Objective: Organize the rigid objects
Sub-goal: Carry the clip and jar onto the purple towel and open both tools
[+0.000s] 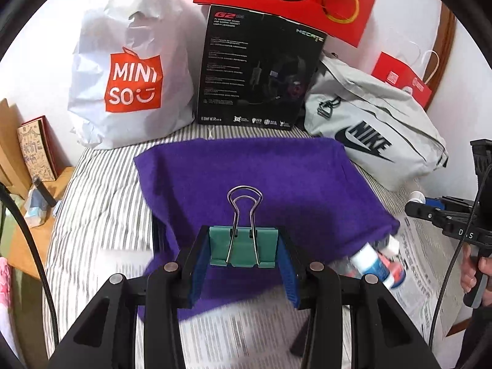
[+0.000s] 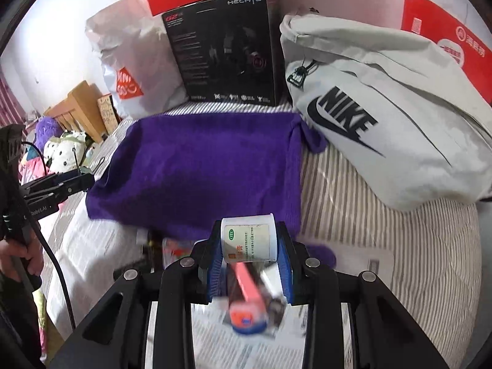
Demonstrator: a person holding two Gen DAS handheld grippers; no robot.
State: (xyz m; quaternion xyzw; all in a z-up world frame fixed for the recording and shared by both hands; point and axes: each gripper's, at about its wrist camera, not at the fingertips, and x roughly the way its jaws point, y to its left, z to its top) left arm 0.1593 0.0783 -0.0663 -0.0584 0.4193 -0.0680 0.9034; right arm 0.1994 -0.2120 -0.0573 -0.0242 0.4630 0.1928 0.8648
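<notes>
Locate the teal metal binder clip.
In the left wrist view, the teal metal binder clip sits clamped in the left hand-held gripper, above the purple fleece cloth.

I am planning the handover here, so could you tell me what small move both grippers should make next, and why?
Probably carry both forward over the purple cloth and set the loads down. The left gripper clamps a green binder clip, the right gripper a white jar, and the cloth ahead lies bare.
</notes>
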